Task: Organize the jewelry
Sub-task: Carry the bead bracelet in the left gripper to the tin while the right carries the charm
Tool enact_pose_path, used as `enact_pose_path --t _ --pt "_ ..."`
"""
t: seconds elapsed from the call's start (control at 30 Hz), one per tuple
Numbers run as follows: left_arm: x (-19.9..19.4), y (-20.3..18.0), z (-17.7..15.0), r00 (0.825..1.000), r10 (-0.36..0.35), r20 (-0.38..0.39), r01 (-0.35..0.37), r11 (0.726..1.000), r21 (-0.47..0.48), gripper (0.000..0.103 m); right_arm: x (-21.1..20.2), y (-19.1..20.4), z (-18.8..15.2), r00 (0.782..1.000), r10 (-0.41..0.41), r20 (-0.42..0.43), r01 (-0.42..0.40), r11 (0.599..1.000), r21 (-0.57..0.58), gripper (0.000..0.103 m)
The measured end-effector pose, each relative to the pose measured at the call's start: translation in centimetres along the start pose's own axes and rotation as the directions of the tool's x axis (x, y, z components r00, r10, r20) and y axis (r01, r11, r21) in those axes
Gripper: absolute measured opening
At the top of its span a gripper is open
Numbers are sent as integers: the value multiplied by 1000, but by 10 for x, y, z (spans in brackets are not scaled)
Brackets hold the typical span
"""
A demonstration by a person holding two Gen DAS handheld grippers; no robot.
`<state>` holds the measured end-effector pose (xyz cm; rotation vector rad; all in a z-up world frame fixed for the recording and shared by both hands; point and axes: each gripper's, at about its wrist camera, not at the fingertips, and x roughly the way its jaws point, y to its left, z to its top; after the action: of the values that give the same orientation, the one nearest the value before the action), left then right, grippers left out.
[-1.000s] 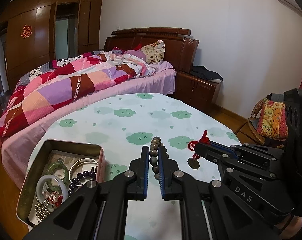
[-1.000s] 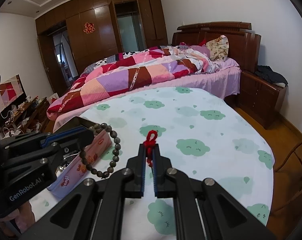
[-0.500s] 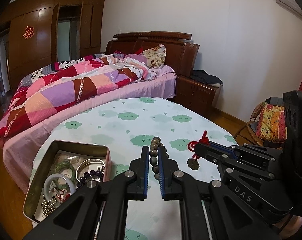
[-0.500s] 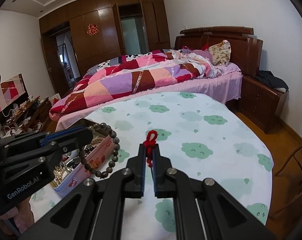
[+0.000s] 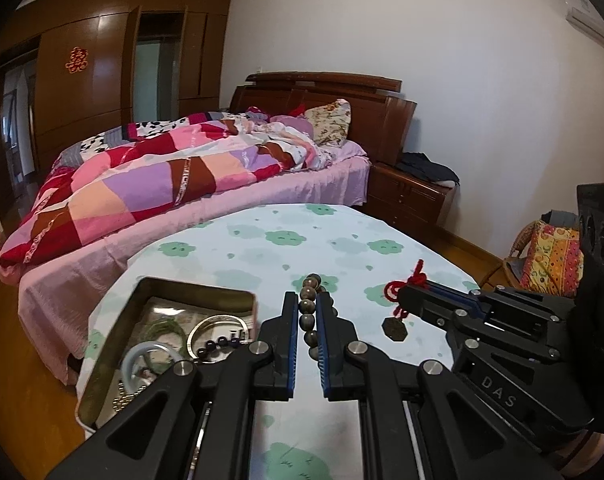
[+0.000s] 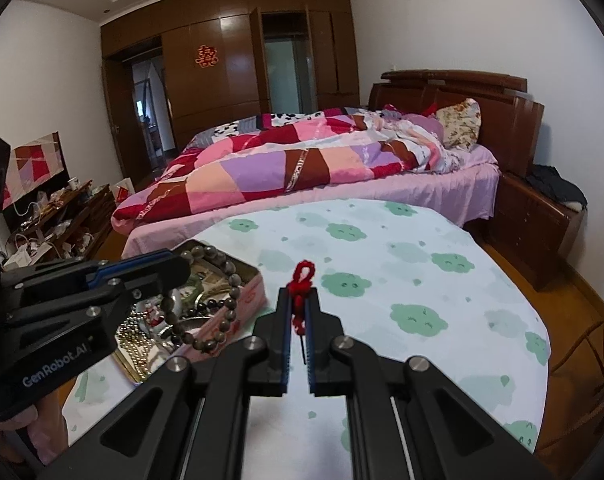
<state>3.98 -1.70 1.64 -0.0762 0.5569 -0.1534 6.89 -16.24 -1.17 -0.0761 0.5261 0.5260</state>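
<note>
left gripper [image 5: 306,312]: clamped down on a brown bead bracelet [image 5: 310,322], beads run right up the slot between the jaws, rest of the loop hangs off the tip over the tin's edge

right gripper [image 6: 298,312]: pinched shut on a red knotted cord [image 6: 302,280], knot pokes out above the tips; from the left camera a dark coin-like pendant [image 5: 394,328] dangles under it, off the table

how they sit: the two grippers are side by side, close but not touching, both up above the table [image 6: 422,280]

tin [image 5: 197,292]: open, pink sides, just left of the left gripper and below it, sitting on the cloud-print cloth

in the tin: a silver bangle [image 5: 217,326], a pale bangle [image 5: 149,360], a green one [image 5: 161,326], dark beads, a pile of little metal balls, pretty full

in the way: nothing between bracelet and tin

further back: bed with a patchwork quilt [image 6: 281,164], nightstand beside it, wooden wardrobe [image 6: 229,72] on the far wall
</note>
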Motion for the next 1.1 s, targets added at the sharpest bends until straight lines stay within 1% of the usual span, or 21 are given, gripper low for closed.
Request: enact_pose_path --t 0.37,0.5,0.83,1.1 --pt "-12 28 0 998 54 11 -53 998 -41 8 7 32 7 999 51 0 -50 996 -72 8" --pt "-16 39 -1 997 80 12 -79 995 -54 8 10 44 9 996 86 -7 -86 992 -94 8" --pt "-25 84 -6 986 164 -1 -164 980 -109 8 17 65 20 987 163 -5 -162 979 -122 8" --pt "-24 105 -13 979 203 -24 -204 970 -134 8 27 87 22 977 214 -19 -214 966 -145 8"
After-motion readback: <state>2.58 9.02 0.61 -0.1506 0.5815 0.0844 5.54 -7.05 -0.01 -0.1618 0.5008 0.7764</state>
